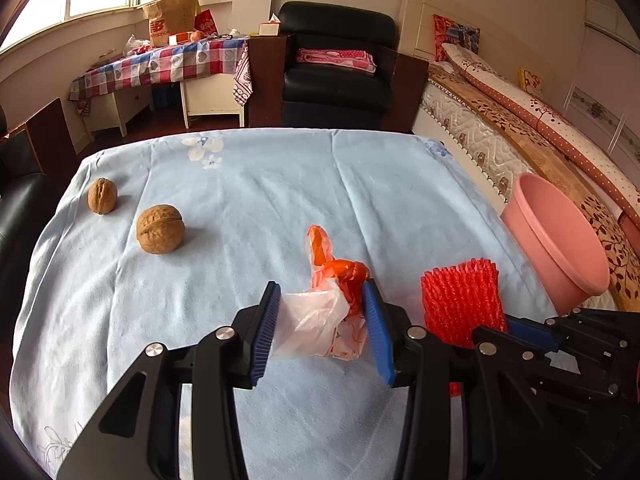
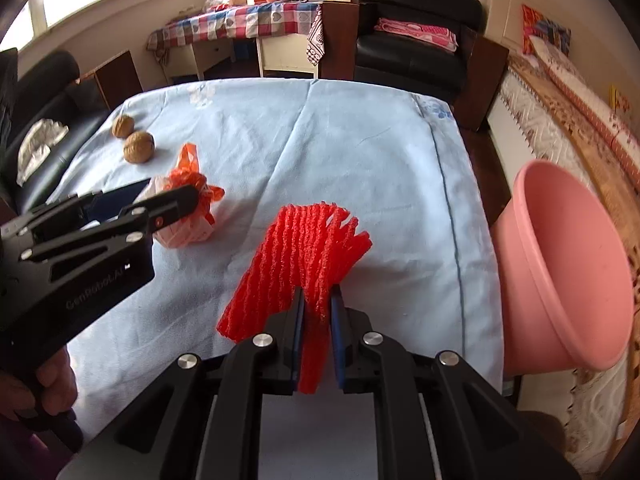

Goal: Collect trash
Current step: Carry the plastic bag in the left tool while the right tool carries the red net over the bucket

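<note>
Clamping red foam net, right gripper nears pink basin (interior bare); left gripper squeezes plastic bag.

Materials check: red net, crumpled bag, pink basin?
Red net: looks like foam mesh, matte, with open stretchy cells. Crumpled bag: thin plastic film, translucent, glossy wrinkles, orange print. Pink basin: probably moulded rigid plastic, smooth with a soft sheen.

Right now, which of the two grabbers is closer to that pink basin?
The right gripper. It holds the red foam net near the table's edge, with the pink basin just beyond. The left gripper sits farther off, its fingers around the plastic bag.
</note>
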